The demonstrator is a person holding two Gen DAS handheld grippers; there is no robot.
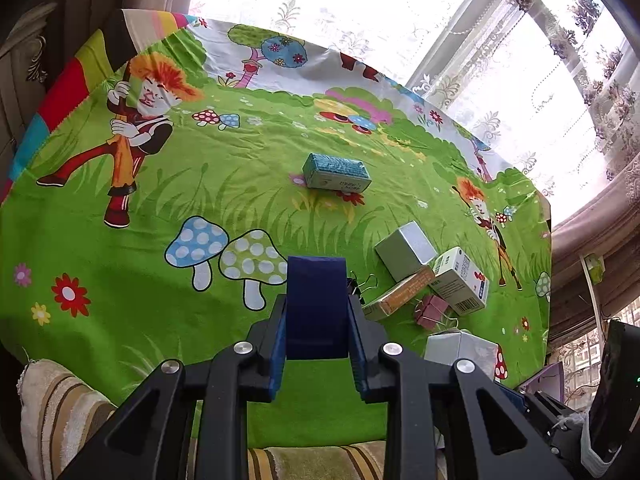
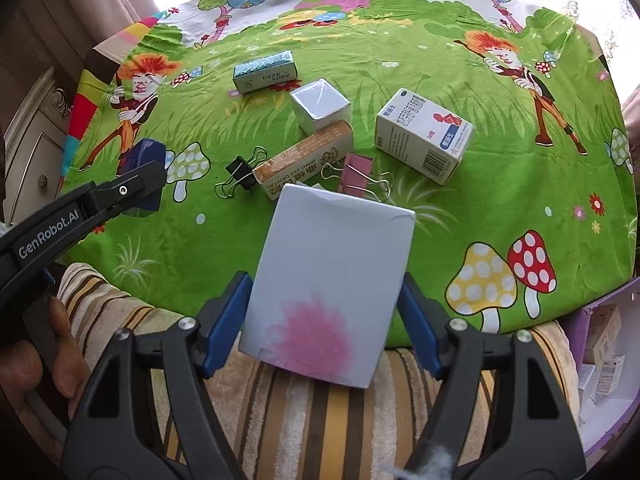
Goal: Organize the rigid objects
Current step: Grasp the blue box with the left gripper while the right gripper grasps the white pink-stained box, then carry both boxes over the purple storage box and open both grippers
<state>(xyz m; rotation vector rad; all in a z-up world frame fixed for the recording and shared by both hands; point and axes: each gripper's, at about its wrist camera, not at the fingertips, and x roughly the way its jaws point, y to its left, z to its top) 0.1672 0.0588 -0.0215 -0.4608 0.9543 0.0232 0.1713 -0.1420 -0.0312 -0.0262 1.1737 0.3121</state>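
The dark blue box [image 1: 316,308] sits clamped between the fingers of the left gripper [image 1: 317,344], held above the green cartoon cloth [image 1: 120,280] that covers the tabletop. In the right wrist view the same box [image 2: 146,156] shows at the far left, beyond the left gripper's black arm. The right gripper [image 2: 324,312] holds a white box with a pink smudge [image 2: 328,280] between its blue pads [image 2: 224,320], over the near edge of the cloth and a striped towel [image 2: 320,420].

Just past the white box lies a cluster on the cloth: a pink binder clip [image 2: 356,176], an orange-and-white carton [image 2: 308,160] lying on its side, and a black binder clip [image 2: 240,172] to that carton's left. A silver box [image 2: 320,104] touches the carton's far end. A white medicine box with a barcode [image 2: 424,136] lies tilted to the right, apart from the carton. Farther back, a teal-topped box [image 2: 266,70] lies alone.

At the far right edge, a purple-rimmed container [image 2: 600,360] holds small cartons.
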